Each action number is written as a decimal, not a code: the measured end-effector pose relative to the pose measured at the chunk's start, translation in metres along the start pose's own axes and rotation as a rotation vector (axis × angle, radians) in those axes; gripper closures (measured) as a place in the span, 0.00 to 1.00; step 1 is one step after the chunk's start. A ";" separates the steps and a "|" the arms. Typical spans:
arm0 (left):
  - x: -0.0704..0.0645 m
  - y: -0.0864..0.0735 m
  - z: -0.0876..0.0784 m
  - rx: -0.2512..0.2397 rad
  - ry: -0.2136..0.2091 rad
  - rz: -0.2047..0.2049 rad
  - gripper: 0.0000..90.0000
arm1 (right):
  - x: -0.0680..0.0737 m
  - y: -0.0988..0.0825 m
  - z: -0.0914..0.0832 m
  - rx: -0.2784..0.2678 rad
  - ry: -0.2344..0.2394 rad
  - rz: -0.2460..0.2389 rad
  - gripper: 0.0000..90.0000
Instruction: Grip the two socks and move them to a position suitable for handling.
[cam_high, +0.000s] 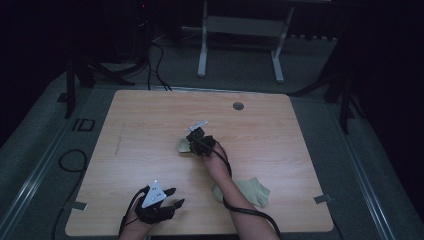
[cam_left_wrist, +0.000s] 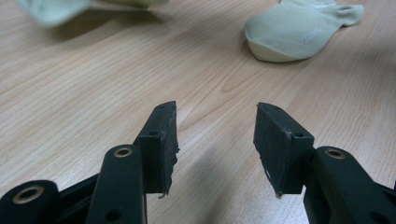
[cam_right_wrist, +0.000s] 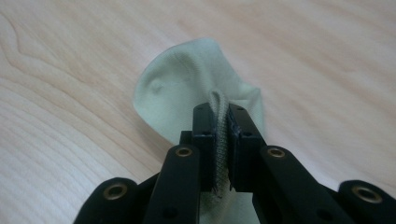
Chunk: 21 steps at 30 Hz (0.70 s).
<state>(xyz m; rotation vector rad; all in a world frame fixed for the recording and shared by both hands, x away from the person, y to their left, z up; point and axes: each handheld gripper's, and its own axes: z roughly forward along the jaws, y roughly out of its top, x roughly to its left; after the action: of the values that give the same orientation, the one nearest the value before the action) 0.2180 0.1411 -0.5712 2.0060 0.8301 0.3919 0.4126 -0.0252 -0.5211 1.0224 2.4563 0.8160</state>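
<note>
Near the middle of the wooden table (cam_high: 150, 130), my right gripper (cam_right_wrist: 223, 116) pinches a fold of a pale green sock (cam_right_wrist: 182, 88). My left gripper (cam_left_wrist: 215, 126) hovers with jaws spread and empty at the near edge; a second sock (cam_left_wrist: 299, 32) lies beyond it.

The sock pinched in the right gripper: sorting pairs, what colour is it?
Pale green, plain, with a ribbed cuff; the sock shows best in the right gripper view, clamped by the right gripper.
</note>
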 end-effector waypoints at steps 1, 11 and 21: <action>0.000 0.000 0.000 0.002 0.002 0.002 0.55 | -0.004 0.000 -0.006 -0.006 0.007 0.011 0.93; -0.003 0.003 0.004 0.001 -0.007 0.009 0.55 | -0.037 -0.016 -0.057 -0.031 -0.033 0.022 0.93; -0.008 0.019 0.017 0.011 -0.039 0.043 0.55 | -0.057 -0.072 -0.066 0.029 -0.059 0.080 0.92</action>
<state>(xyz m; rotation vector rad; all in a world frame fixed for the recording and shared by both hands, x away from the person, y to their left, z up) 0.2294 0.1179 -0.5638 2.0384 0.7675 0.3724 0.3787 -0.1322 -0.5094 1.1453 2.3978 0.7657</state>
